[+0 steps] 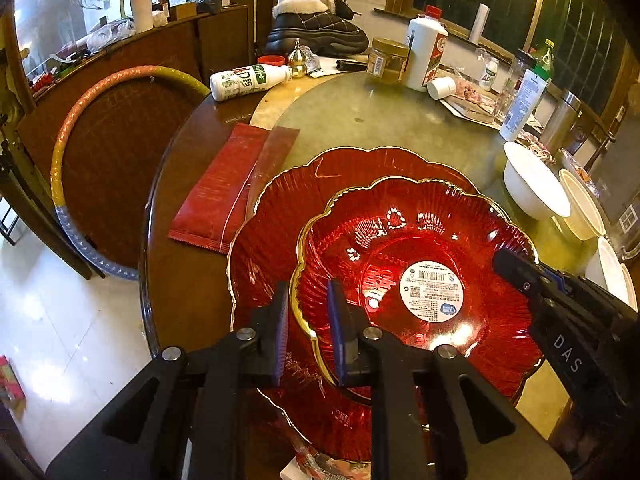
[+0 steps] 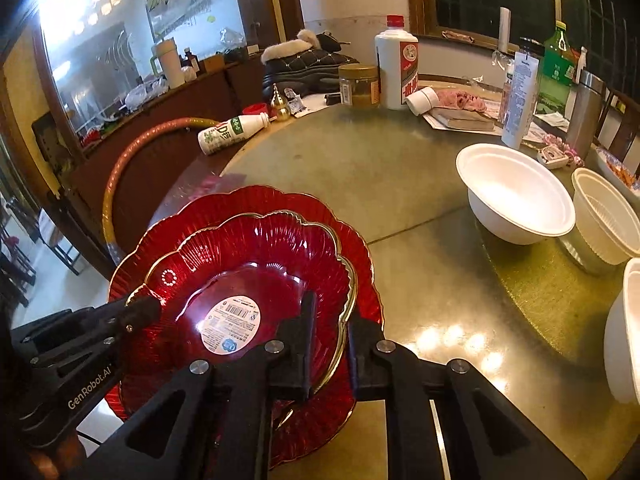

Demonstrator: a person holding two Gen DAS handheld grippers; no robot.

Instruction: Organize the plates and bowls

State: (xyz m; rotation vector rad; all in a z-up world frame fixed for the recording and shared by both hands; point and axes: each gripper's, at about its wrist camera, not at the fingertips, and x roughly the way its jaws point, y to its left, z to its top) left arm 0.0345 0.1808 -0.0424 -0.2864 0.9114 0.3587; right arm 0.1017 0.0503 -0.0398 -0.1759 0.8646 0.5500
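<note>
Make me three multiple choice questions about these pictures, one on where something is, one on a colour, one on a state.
1. Where does the smaller red plate sit?
A. on the larger red plate
B. inside a white bowl
C. on the floor

2. What colour is the nearest foam bowl?
A. red
B. white
C. green

3. How does the milk bottle rest?
A. upright
B. hanging
C. on its side

Answers: A, its gold rim lies within the larger plate; B, plain white; C, it lies flat on the table.

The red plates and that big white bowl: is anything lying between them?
No. In the right wrist view, only bare table separates the red plates from the white bowl.
</note>
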